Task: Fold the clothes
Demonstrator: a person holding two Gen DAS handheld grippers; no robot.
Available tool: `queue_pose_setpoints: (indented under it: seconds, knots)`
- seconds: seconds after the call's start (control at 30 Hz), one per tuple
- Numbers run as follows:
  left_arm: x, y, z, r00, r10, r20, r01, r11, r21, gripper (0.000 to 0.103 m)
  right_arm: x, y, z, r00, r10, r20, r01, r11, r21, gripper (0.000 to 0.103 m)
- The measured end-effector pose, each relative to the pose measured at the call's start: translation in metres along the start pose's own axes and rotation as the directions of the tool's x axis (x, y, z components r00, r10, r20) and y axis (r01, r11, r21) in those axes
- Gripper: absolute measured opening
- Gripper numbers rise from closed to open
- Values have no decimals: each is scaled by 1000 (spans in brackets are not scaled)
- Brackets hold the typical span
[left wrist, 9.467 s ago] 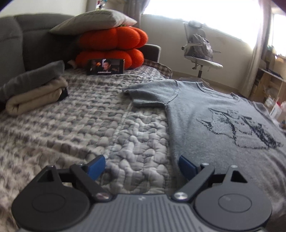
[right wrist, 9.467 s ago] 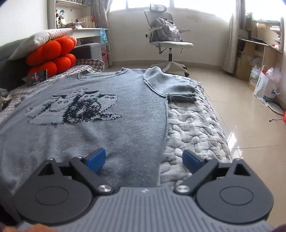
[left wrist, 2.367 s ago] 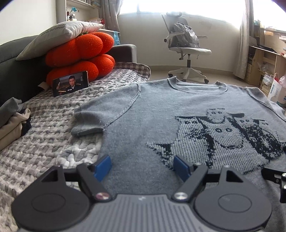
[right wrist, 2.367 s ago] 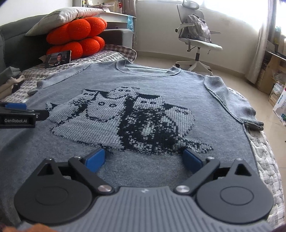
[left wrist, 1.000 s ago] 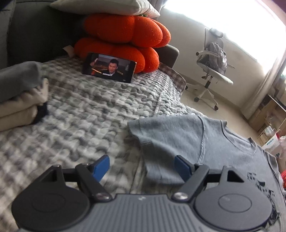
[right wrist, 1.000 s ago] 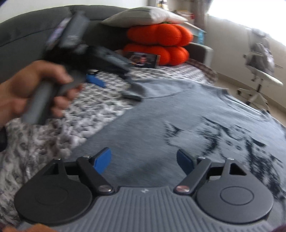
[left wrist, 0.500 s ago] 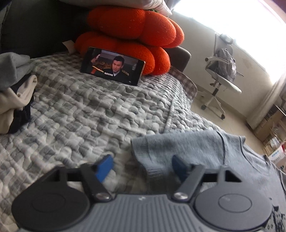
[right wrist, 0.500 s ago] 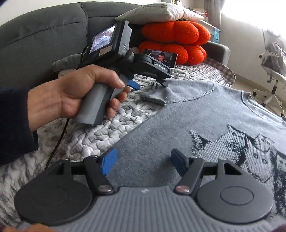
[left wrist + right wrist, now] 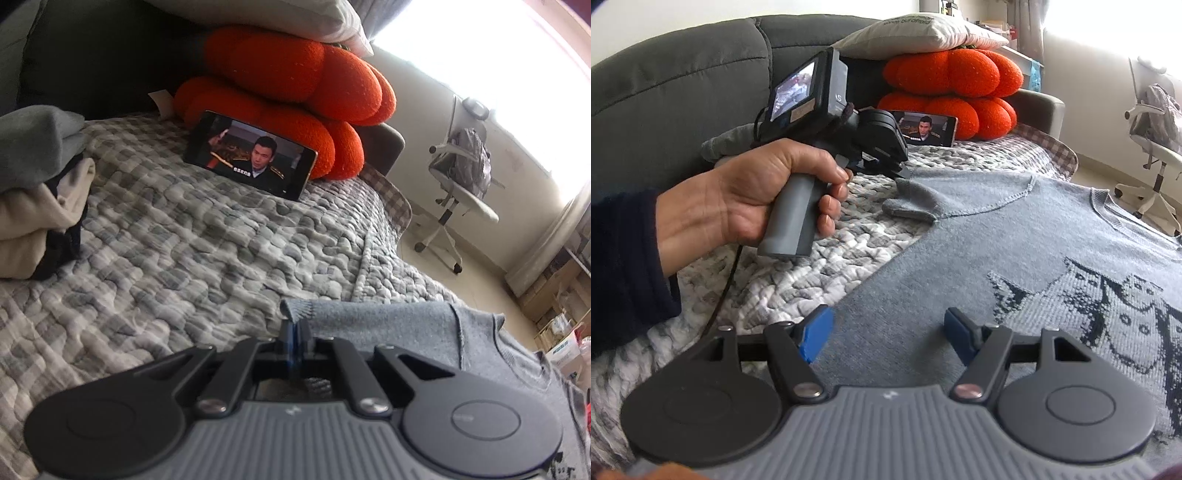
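Two grippers are being held over a grey sweater (image 9: pixel 979 236) spread flat on the quilted bed cover (image 9: pixel 192 251): the left gripper (image 9: pixel 294 334), its jaws just closed, is pinching the cuff edge of the sleeve (image 9: pixel 369 321) near the cover's far side. The right gripper (image 9: pixel 886 332) is being kept open above the sweater's side edge, nothing between its jaws. Bare quilt is being left free toward the propped phone (image 9: pixel 251 155) and folded pile (image 9: pixel 37 206).
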State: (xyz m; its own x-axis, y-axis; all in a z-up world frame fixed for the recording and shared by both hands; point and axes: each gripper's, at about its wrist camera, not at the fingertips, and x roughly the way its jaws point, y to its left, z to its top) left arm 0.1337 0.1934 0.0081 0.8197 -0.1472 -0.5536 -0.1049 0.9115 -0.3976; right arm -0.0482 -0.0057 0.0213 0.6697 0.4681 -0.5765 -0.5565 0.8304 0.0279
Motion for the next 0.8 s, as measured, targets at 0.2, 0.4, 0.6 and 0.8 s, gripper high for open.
queue_pose_setpoints:
  seconds: [0.2,0.4,0.6,0.8]
  knots:
    - [3,1,0,1000,0,-9,0,1000,-16,2,1,4,-2,1000,1,2,-1,1000,-13,70]
    - [6,3,2,999,-6,-53,3,998,-61,37,-2,3,-2,1000,-1,9,1,1000,5,70]
    - [10,7,4,998,-19,-61,11,993,-121,42,-5,9,-2,998,56,24,-56,998,1,70]
    - [16,-8,0,998,9,-68,-11,999,-36,24,4,14,-4,999,43,-4,-43,999,-3,68]
